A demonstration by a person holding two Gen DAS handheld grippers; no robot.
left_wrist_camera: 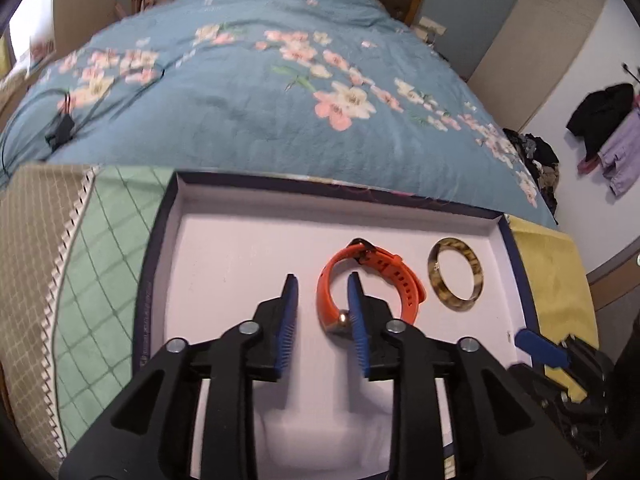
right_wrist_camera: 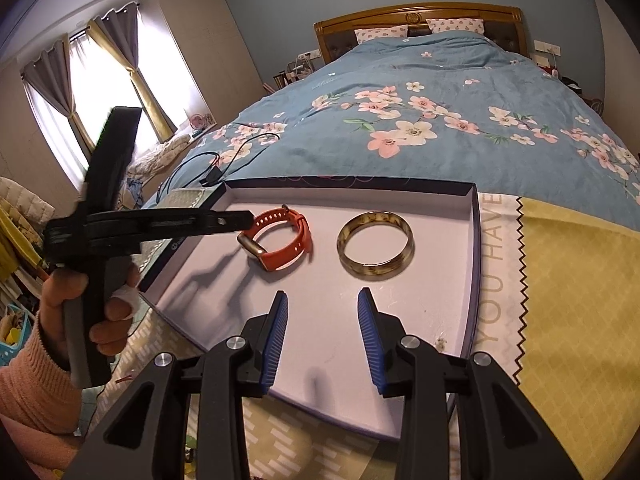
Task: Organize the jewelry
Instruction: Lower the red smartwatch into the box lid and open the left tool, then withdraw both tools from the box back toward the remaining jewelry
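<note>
A shallow dark-rimmed tray (left_wrist_camera: 400, 210) with a pale floor lies at the foot of the bed; it also shows in the right wrist view (right_wrist_camera: 476, 232). In it lie an orange watch (left_wrist_camera: 376, 284) (right_wrist_camera: 286, 242) and, to its right, a mottled tortoiseshell bangle (left_wrist_camera: 456, 274) (right_wrist_camera: 376, 246). My left gripper (left_wrist_camera: 322, 284) is open above the tray, its right finger over the watch's left side; it shows in the right wrist view (right_wrist_camera: 236, 220) next to the watch. My right gripper (right_wrist_camera: 322, 300) is open and empty over the tray's near part, short of both pieces.
A blue floral duvet (right_wrist_camera: 440, 92) covers the bed behind the tray. A black cable and plug (right_wrist_camera: 212, 178) lie on it at the left. A yellow cloth (right_wrist_camera: 576, 300) lies right of the tray, a green and beige checked cloth (left_wrist_camera: 100, 260) left of it.
</note>
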